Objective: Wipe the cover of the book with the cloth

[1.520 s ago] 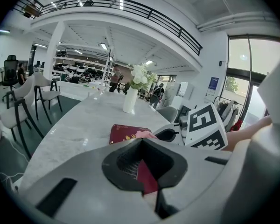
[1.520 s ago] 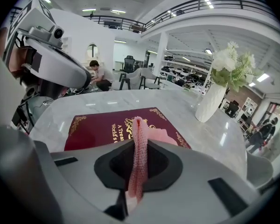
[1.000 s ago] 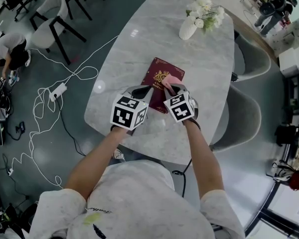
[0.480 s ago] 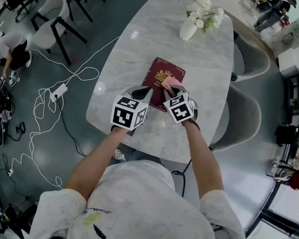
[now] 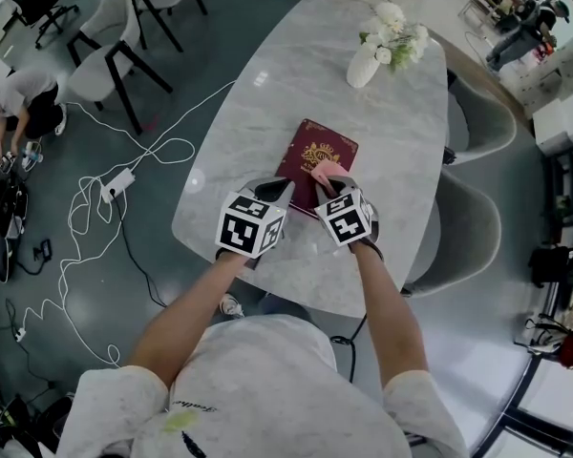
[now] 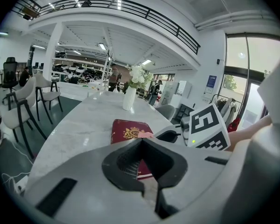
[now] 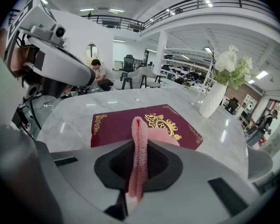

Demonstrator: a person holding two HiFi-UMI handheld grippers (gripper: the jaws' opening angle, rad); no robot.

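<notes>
A maroon book (image 5: 310,153) with a gold crest lies flat on the marble table (image 5: 267,84), also visible in the left gripper view (image 6: 127,129) and the right gripper view (image 7: 113,125). My right gripper (image 5: 328,183) (image 7: 139,148) is shut on a pink cloth (image 7: 138,127), whose loose end lies on the cover beside the crest (image 5: 322,172). My left gripper (image 5: 278,192) (image 6: 142,141) is shut, its tips over the book's near left edge, nothing visibly between them. The right gripper's marker cube (image 6: 206,127) shows beside it.
A white vase of white flowers (image 5: 365,60) (image 7: 213,97) stands at the table's far end. Grey chairs (image 5: 477,113) line the right side, others stand far left (image 5: 124,51). Cables and a power strip (image 5: 115,181) lie on the floor left, near a crouching person (image 5: 19,98).
The right gripper has drawn the pink cloth slightly nearer along the cover. The left gripper has stayed at the book's near edge. The head view shifted a little.
</notes>
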